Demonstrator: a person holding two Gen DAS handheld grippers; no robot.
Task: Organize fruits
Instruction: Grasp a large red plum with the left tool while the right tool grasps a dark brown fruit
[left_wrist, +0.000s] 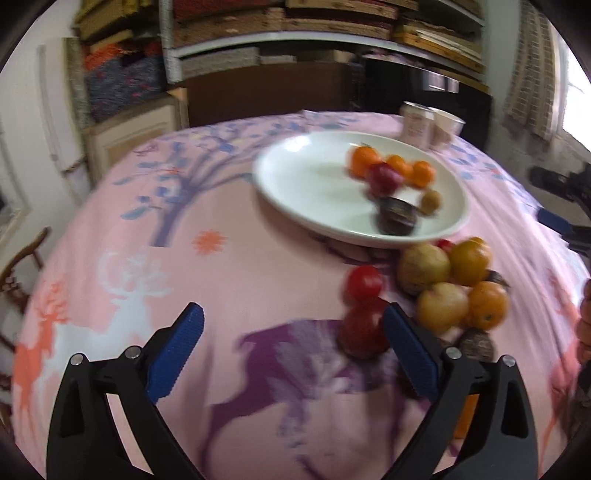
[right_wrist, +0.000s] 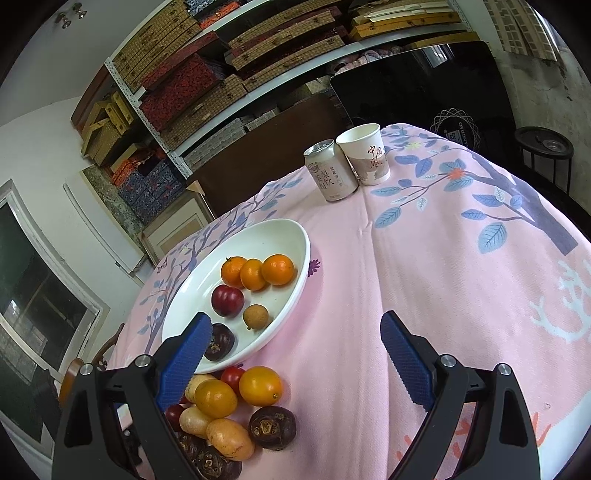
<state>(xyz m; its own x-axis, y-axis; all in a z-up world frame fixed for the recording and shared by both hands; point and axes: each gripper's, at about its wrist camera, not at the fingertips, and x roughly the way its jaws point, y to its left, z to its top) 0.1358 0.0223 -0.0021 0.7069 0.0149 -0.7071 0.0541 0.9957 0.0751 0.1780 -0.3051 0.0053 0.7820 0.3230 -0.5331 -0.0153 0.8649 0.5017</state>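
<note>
Pink tablecloth (right_wrist: 424, 295), white plate (right_wrist: 295, 236) of fruit, loose fruit pile (right_wrist: 229, 406) beside it, left gripper (left_wrist: 291, 339) and right gripper (right_wrist: 295, 347) both wide, nothing held.

Glossy white ceramic plate (right_wrist: 295, 236), matt pink woven tablecloth (right_wrist: 424, 295), shiny metal can (right_wrist: 330, 171), paper cup (right_wrist: 365, 153), ribbed blue fingers (right_wrist: 406, 362)

You have a pink tablecloth (right_wrist: 424, 295) printed with blue leaves, grey-purple branches, white and orange deer and 1 purple deer low in the left wrist frame. Your plate (right_wrist: 295, 240) is plain white; on it sit 3 orange fruits (right_wrist: 255, 273), 1 dark red plum (right_wrist: 227, 300), 1 tan longan (right_wrist: 255, 316) and 1 dark purple-brown fruit (right_wrist: 221, 341). The pile (right_wrist: 236, 406) at lower left of the right wrist frame mixes red, orange, yellow-tan and dark brown. Both grippers' pads (right_wrist: 406, 358) are blue on black arms. The can (right_wrist: 330, 170) is silver and pale pink, the cup (right_wrist: 365, 153) white with red lettering.
</note>
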